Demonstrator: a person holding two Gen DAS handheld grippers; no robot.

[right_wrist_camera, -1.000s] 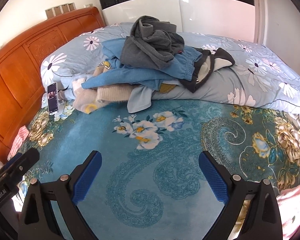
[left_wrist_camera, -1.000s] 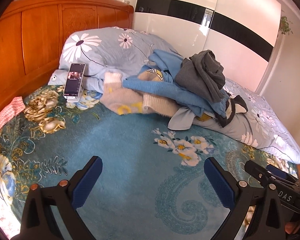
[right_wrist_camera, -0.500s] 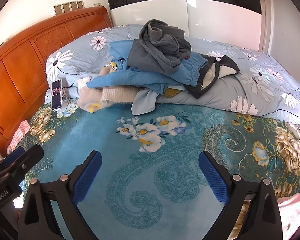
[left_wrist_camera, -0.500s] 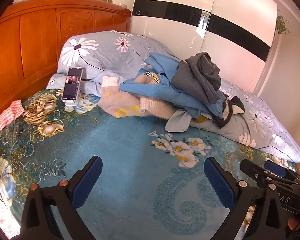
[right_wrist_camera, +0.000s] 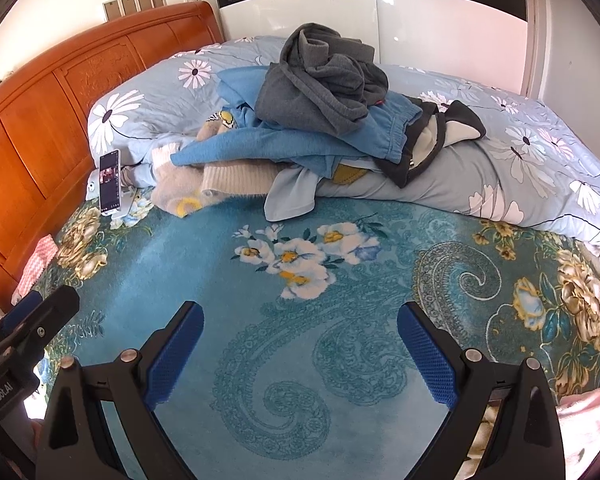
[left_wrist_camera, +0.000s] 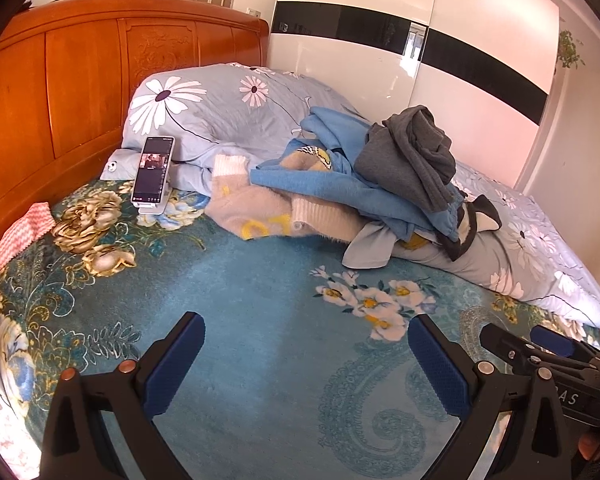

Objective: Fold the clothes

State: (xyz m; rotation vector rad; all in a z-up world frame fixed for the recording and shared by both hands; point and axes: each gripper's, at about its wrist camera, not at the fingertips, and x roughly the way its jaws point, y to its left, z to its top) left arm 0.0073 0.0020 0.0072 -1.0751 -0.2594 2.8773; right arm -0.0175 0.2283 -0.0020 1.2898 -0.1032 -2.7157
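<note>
Nothing is folded yet: the clothes pile [right_wrist_camera: 300, 136] lies heaped on the daisy-print duvet [right_wrist_camera: 500, 168] at the far side of the bed, well apart from both tools. The left hand-held gripper [left_wrist_camera: 304, 356] and right hand-held gripper [right_wrist_camera: 300, 344] hover released and empty over the teal floral blanket [right_wrist_camera: 300, 360]. The sensible first pick is probably the dark grey garment [right_wrist_camera: 320, 80] on top; take it by one edge and lift clear so the blue sweatshirt [right_wrist_camera: 260, 144] beneath does not drag. "GenRobot.AI" reads on the left tool's body in the right wrist view. A phone [left_wrist_camera: 153, 170] stands propped near the headboard [left_wrist_camera: 60, 92].
</note>
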